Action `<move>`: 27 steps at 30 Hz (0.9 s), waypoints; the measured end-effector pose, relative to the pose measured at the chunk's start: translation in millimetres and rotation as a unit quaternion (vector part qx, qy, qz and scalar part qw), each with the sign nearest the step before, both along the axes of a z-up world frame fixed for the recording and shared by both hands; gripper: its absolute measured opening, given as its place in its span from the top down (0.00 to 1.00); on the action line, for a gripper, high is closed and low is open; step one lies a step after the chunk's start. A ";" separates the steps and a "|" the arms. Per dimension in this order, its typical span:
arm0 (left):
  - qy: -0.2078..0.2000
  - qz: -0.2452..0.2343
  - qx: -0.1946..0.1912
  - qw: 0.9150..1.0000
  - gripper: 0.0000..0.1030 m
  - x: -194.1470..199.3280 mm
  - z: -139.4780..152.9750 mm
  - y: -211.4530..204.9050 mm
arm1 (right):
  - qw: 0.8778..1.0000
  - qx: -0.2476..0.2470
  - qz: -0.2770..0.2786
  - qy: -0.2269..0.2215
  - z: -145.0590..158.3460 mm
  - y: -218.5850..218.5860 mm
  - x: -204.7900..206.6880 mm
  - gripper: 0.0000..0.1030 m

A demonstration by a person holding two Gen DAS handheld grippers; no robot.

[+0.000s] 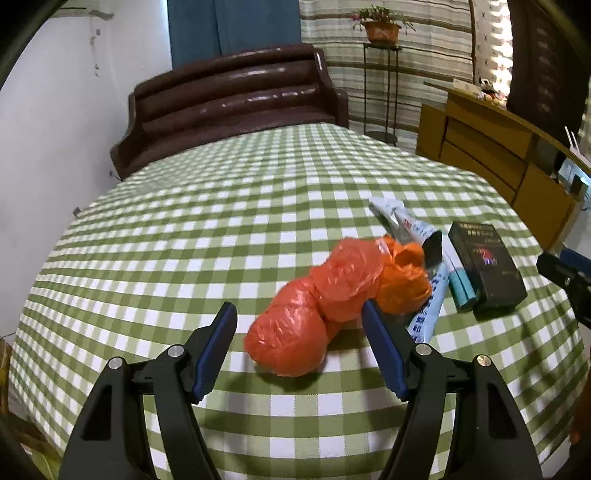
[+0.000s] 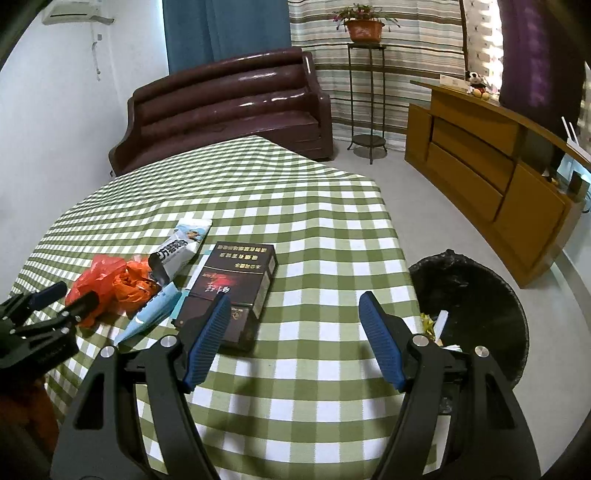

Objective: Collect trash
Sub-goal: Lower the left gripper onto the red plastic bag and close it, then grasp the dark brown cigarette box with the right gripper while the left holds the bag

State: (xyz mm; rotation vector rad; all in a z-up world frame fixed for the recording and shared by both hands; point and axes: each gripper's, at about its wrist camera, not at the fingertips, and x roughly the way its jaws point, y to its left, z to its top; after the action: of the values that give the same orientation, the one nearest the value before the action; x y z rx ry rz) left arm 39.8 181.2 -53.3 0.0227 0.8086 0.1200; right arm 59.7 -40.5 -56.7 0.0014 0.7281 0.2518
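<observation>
Your left claw (image 1: 299, 314) gapes around the orange bag (image 1: 332, 299), ungripped; your right claw (image 2: 293, 308) hangs empty, dark box (image 2: 232, 288) at its left finger. Bin (image 2: 476, 306) holds scraps; tabletop (image 2: 314, 229) litter remains.

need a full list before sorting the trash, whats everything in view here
crumpled orange plastic bag: one, orange, on the checked tablecloth, ahead of the left gripper
white-blue squeezed tube: one, beside the bag
torn white-blue wrapper: one, behind the tube
dark rectangular cardboard box: one, black-maroon, right of the tube
black-lined waste bin: one, floor by the table, scraps inside
brown sofa: one, far end
potted plant on metal stand: one
wooden cabinet: one, right wall
left gripper: blue pads, open
right gripper: blue pads, open, empty
</observation>
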 end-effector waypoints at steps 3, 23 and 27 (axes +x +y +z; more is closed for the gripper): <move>0.010 -0.012 -0.008 1.000 0.34 4.3 -6.0 -0.9 | 1.000 -0.002 0.002 0.003 -1.4 4.6 1.0 0.32; 0.009 -0.001 -0.016 1.000 0.63 3.1 -10.7 22.3 | 0.999 -0.018 0.033 0.019 -13.9 58.7 16.3 0.32; 0.007 0.004 -0.016 1.000 0.63 4.0 -9.6 28.7 | 0.998 -0.031 0.032 0.033 -20.3 67.4 23.8 0.32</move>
State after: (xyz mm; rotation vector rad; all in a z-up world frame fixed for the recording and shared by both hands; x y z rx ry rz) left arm 43.8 210.0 -62.9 -0.0103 0.8240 0.1149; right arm 83.5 27.0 -77.0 -0.0728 0.8017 0.2924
